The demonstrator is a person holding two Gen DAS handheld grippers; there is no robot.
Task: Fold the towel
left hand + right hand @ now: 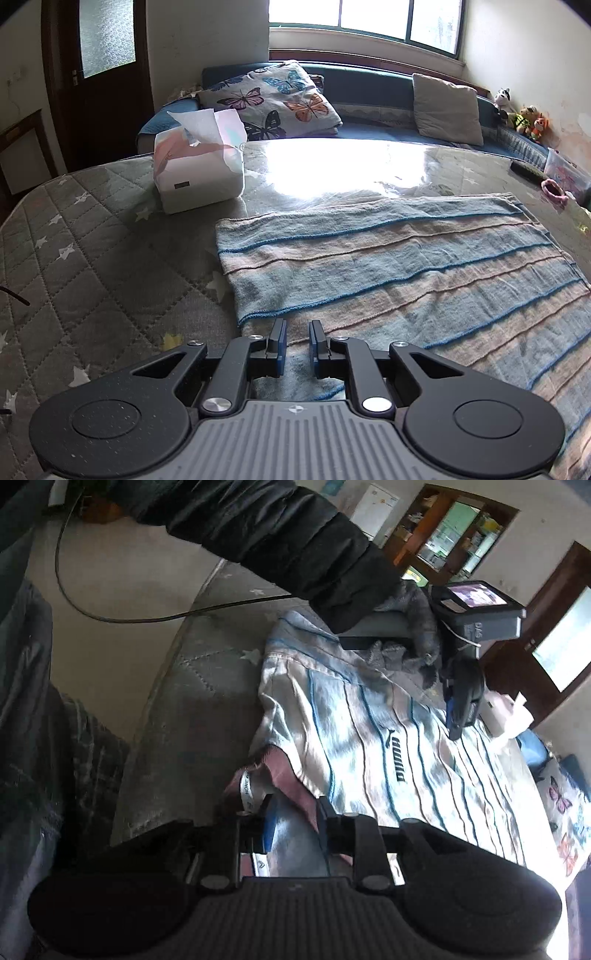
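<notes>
A towel point(406, 266) with blue and beige stripes lies spread flat on a table covered in grey quilted cloth point(92, 258). My left gripper point(297, 328) hovers at the towel's near left corner. A narrow gap shows between its blue pads and no fabric is pinched there. In the right wrist view it point(456, 731) points down onto the towel point(369, 738). My right gripper point(297, 812) stands open over the opposite near corner. That corner point(288, 775) is turned up, showing a pinkish underside and a white label point(246, 788), and lies loose between the fingers.
A tissue box point(199, 173) stands left of the towel. Behind the table are a butterfly pillow point(273, 99), a grey cushion point(447, 107) and plush toys point(524, 118). A pink item point(554, 190) lies at the right edge. A person's dark sleeve point(277, 542) and a cable point(110, 616) cross above.
</notes>
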